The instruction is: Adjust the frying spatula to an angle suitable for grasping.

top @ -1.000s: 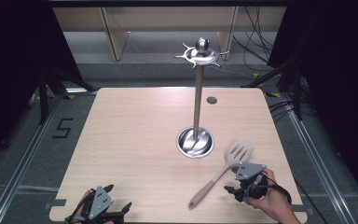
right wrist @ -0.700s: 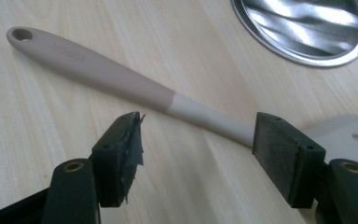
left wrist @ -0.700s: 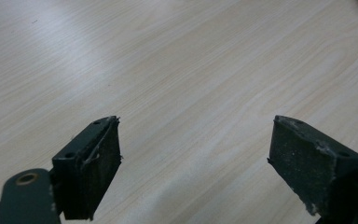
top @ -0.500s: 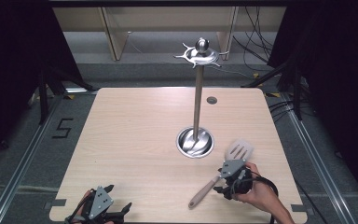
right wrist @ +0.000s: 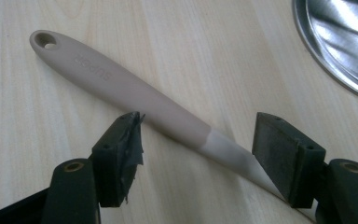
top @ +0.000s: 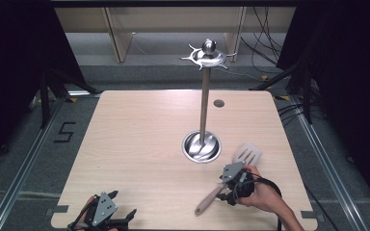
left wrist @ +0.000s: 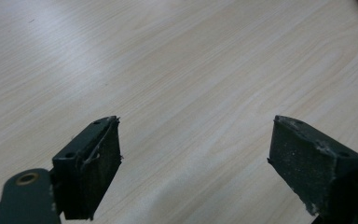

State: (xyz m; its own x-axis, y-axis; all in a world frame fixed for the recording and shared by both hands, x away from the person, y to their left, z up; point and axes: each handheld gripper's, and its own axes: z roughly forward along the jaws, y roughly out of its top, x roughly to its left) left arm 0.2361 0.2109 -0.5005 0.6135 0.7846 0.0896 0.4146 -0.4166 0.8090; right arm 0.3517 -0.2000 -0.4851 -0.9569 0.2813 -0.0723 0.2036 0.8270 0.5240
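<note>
Overhead light, worktop (top: 139,159) evenly bright, surroundings near black. Glare on the steel stand (top: 203,101) top and its base dish. High view slightly soft, low detail. Left gripper view: pale sheen streak across the wood, near fingers (left wrist: 91,172) sharp. Right gripper view crisp, soft shadow beside the spatula (right wrist: 135,100) handle.

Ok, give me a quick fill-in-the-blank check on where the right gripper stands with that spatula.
1. The right gripper's jaws stand ____ on either side of the spatula.
2. The spatula lies flat on the ____ table.
3. The stand's round base sits to the ____ of the spatula's slotted head in the high view.
4. The left gripper's jaws hold ____.

Missing words: open; wooden; left; nothing
</note>
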